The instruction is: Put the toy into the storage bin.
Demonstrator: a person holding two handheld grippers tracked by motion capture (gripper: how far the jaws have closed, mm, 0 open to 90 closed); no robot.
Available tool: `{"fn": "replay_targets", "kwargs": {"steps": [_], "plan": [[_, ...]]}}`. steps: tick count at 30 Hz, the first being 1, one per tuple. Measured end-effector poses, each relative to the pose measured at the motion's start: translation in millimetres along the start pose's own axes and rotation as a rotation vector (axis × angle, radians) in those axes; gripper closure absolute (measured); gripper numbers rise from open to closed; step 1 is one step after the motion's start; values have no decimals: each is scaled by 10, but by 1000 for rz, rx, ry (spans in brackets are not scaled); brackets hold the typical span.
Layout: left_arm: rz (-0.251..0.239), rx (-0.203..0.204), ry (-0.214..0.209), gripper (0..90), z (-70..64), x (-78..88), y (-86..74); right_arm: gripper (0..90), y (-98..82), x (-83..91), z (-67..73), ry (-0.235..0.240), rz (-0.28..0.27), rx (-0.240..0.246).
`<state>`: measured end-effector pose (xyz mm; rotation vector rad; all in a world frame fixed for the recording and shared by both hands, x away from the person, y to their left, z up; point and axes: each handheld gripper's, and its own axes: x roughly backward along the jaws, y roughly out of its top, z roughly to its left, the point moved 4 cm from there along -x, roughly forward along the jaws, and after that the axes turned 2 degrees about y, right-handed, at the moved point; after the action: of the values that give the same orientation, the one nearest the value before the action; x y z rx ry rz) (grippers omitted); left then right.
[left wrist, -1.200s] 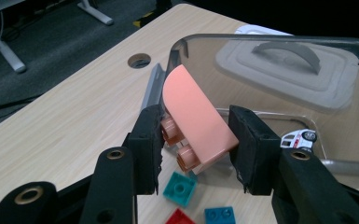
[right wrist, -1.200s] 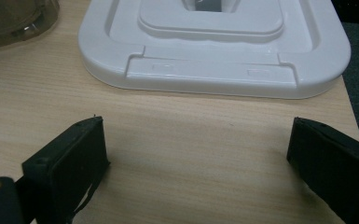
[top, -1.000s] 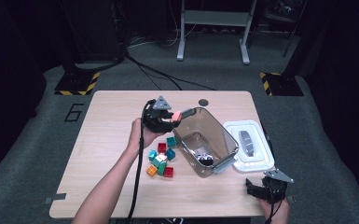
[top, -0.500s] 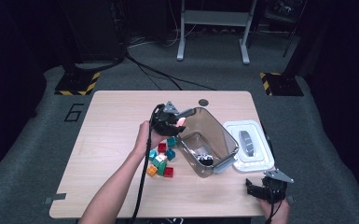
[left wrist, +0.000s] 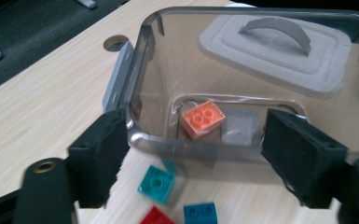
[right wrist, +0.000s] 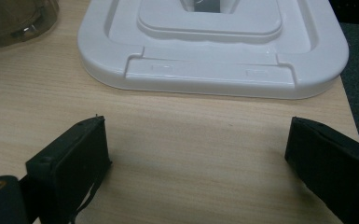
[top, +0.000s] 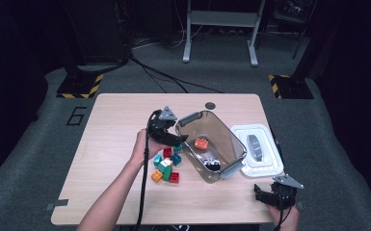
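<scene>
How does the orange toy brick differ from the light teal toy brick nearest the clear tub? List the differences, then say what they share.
1. The orange toy brick lies inside the clear plastic tub; the light teal toy brick lies outside it on the wooden table.
2. One is orange, the other teal.
3. The orange toy brick sits beside a grey brick; the light teal toy brick sits by red and blue ones.

Both lie studs up, free of the jaws.
</scene>
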<state>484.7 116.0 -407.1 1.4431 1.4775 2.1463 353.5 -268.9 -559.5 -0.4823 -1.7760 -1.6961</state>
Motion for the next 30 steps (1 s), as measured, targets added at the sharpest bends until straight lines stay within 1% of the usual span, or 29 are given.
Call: {"fn": "replay_targets", "kwargs": {"steps": [2, 3, 4, 5, 7, 8, 9, 10, 12, 13, 14, 15, 16, 17, 18, 20, 21, 23, 26, 27, 28, 29, 30], "plan": [[5, 16, 6, 173, 28, 70, -73, 53, 0, 0, 0, 0, 0, 0], [0, 34, 3, 156, 37, 93, -113, 53, 0, 0, 0, 0, 0, 0], [12, 44, 1, 147, 69, 148, -202, 53, 0, 0, 1, 0, 0, 0], [12, 44, 1, 144, 69, 148, -202, 53, 0, 0, 1, 0, 0, 0], [25, 57, -8, 140, 88, 194, -297, 52, 0, 0, 0, 0, 0, 0], [21, 66, -9, 130, 92, 214, -345, 48, 0, 0, 1, 1, 0, 1], [26, 66, -18, 114, 98, 240, -397, 39, -2, 2, 8, 4, 7, -2], [27, 76, -21, 89, 98, 262, -451, 31, 2, -3, 13, 7, 12, -3], [19, 95, -21, 81, 100, 302, -565, 32, 4, -6, 8, 8, 9, 6], [19, 110, -17, 71, 103, 323, -679, 32, 0, -2, 15, 7, 12, -5], [23, 114, -17, 42, 103, 329, -730, 32, 0, -2, 15, 7, 12, -5], [36, 111, -7, 28, 109, 339, -798, 32, 0, -2, 15, 6, 12, -5], [48, 112, 7, 12, 110, 342, -866, 32, 0, -1, 16, 7, 12, -6], [56, 123, 28, 2, 105, 344, -948, 32, 0, -2, 14, 7, 12, -3], [59, 128, 37, 1, 106, 344, -1011, 32, 0, -2, 16, 6, 12, -6], [63, 145, 34, 0, 105, 345, -1116, 31, 0, -1, 16, 6, 12, -6], [66, 170, 28, 0, 89, 327, -1187, 31, 0, -2, 15, 6, 11, -5], [79, 168, 24, 0, 85, 302, -1282, 31, 0, -2, 13, 6, 12, -2], [92, 181, 32, 1, 17, 230, -1433, 31, -1, -2, 13, 6, 11, -3], [110, 178, 33, 1, -1, 212, -1478, 31, 0, -5, 7, 5, 8, 2], [116, 180, 48, 1, -21, 181, -1525, 32, 0, -4, 5, 3, 8, 1], [134, 179, 44, 1, -35, 160, -1569, 37, -1, -3, 3, 4, 8, 4], [140, 179, 45, 1, -44, 145, -1602, 39, -1, 1, 5, -2, 7, -6]]}}
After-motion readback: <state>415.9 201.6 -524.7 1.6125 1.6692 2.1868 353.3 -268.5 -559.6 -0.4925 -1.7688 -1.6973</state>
